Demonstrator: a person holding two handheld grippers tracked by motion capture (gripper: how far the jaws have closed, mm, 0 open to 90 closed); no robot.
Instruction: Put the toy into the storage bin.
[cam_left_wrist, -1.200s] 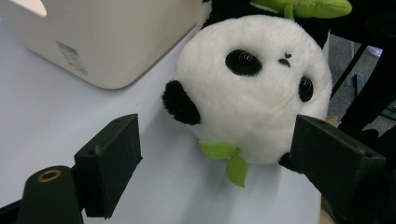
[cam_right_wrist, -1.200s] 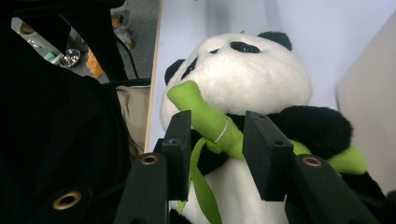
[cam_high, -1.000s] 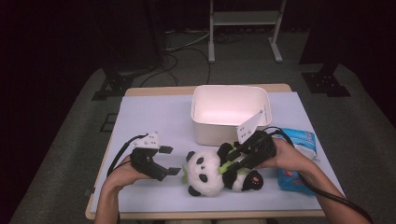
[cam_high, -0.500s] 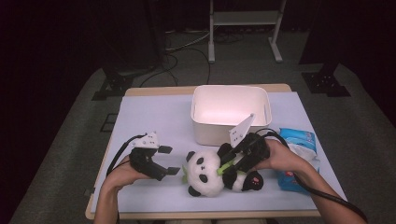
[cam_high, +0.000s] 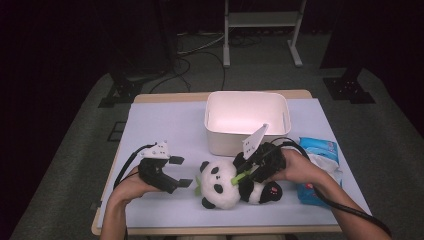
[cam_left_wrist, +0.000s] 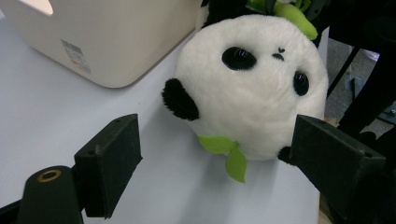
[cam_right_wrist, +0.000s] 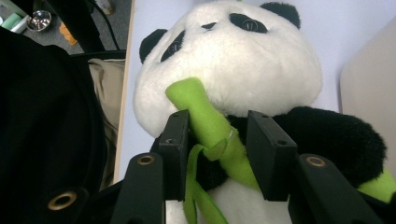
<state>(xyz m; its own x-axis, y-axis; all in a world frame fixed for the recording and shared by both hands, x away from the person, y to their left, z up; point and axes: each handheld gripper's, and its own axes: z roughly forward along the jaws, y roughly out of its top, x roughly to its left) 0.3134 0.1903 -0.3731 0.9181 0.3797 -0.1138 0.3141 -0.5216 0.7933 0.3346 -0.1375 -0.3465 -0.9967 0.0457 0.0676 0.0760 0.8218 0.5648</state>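
At the table's near edge, we see the plush panda (cam_high: 232, 185) lying where it lay a second ago, just in front of the white bin (cam_high: 247, 120). Our right gripper (cam_high: 249, 171) has just been closing; its jaws now clamp the panda's green bamboo stalk (cam_right_wrist: 212, 133). Our left gripper (cam_high: 181, 171) stays put, jaws spread wide, beside the panda's head without touching it.

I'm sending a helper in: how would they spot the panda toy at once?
Start at the white bin on the lavender table. Just in front of it, toward the person, lies the panda, the only plush there: black-and-white, with a green bamboo stick at its chest.
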